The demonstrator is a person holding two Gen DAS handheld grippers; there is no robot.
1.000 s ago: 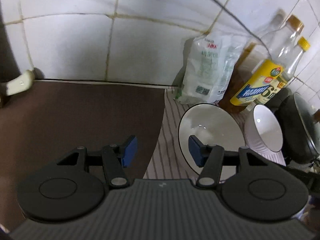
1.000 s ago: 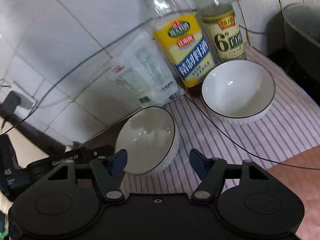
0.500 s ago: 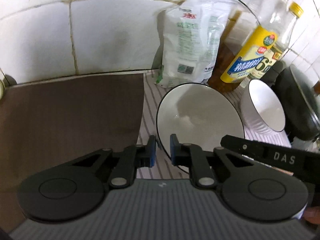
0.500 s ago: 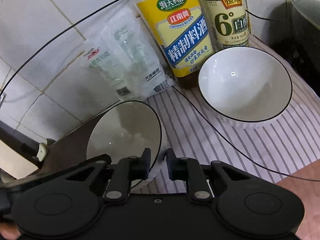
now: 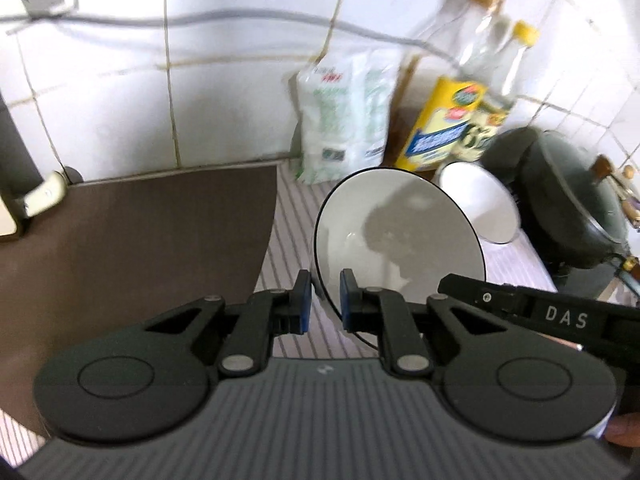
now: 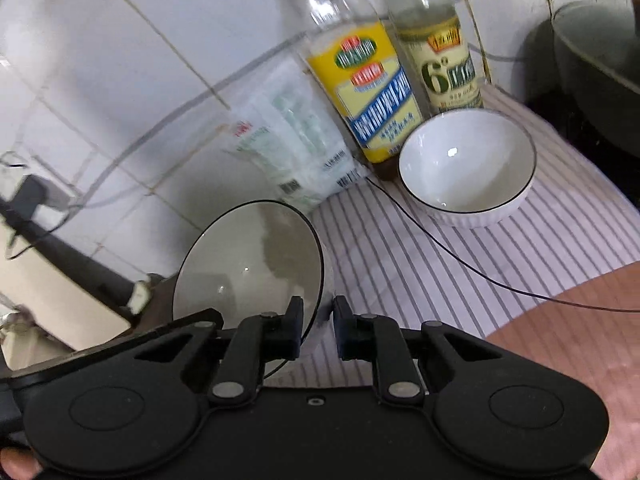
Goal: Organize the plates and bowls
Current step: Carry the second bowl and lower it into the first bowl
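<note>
Bowl (image 5: 400, 240) glazed, rigid, breakable, slick; lifted over striped cloth (image 6: 500, 264), pinched at opposite near rim edges by left gripper (image 5: 324, 300) and right gripper (image 6: 316, 326). Second bowl (image 6: 466, 172) far right, beside bottles (image 6: 372, 92).
</note>
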